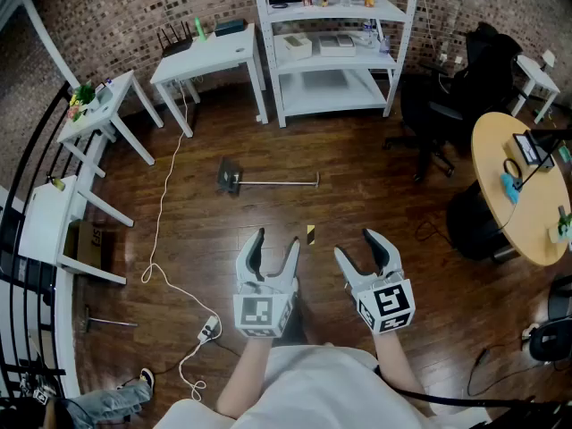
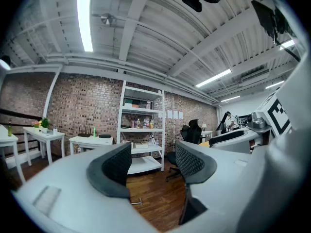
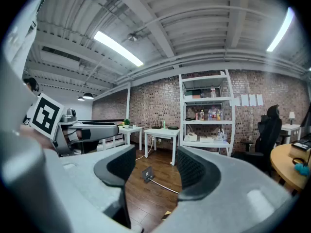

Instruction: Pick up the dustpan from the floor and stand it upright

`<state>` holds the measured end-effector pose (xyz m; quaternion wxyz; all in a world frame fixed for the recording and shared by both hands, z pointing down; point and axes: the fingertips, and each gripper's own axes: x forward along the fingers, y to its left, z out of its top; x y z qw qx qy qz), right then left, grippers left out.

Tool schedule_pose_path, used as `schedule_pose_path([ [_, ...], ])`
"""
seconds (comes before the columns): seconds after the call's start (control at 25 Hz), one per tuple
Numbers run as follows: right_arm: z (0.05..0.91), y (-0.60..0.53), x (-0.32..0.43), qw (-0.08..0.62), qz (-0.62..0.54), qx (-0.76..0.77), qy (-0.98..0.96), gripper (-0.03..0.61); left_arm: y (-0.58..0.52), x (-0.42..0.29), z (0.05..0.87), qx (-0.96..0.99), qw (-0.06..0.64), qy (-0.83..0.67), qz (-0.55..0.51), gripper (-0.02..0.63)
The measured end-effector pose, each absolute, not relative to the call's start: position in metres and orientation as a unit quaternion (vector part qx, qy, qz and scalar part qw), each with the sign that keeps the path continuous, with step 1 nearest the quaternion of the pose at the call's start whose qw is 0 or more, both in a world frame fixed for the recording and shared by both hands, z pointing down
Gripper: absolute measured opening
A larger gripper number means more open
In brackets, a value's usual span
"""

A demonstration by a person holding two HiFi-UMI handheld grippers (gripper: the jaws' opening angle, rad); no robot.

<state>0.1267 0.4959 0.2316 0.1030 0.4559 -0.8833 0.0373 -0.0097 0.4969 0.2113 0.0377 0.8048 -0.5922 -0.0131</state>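
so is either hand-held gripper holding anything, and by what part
Nothing: the left hand-held gripper and right hand-held gripper are both open and empty. The dustpan lies on the floor.

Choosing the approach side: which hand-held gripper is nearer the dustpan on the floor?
Left. The left hand-held gripper is just this side of the dustpan; the right hand-held gripper is off past its handle end.

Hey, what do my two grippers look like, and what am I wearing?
The left gripper and right gripper are pale grey moulded plastic, each with two curved fingers lined with dark textured pads and a cube of black-and-white square markers. You wear a white top.
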Motion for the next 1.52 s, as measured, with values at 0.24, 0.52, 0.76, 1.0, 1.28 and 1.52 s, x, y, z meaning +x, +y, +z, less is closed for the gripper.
schedule_pose_path([
  [0.24, 0.252, 0.365, 0.074, 0.141, 0.050, 0.458, -0.877, 0.255, 0.365, -0.071, 0.218, 0.815, 0.019, -0.580, -0.002, 0.287],
  [0.52, 0.278, 0.253, -0.001, 0.194, 0.065, 0.436, -0.877, 0.255, 0.242, -0.127, 0.250, 0.826, 0.067, -0.559, 0.022, 0.281],
  [0.76, 0.331, 0.178, 0.008, 0.227, 0.111, 0.426, -0.869, 0.255, 0.167, -0.105, 0.302, 0.835, 0.120, -0.535, 0.054, 0.279],
  [1.0, 0.413, 0.073, 0.021, 0.257, 0.153, 0.409, -0.862, 0.255, 0.057, -0.101, 0.372, 0.826, 0.141, -0.537, 0.094, 0.262],
  [1.28, 0.521, -0.063, 0.062, 0.295, 0.224, 0.382, -0.847, 0.255, -0.076, -0.064, 0.475, 0.810, 0.198, -0.533, 0.143, 0.256],
  [1.52, 0.698, -0.099, 0.088, 0.322, 0.319, 0.373, -0.809, 0.229, -0.109, -0.044, 0.629, 0.799, 0.236, -0.500, 0.236, 0.250],
])
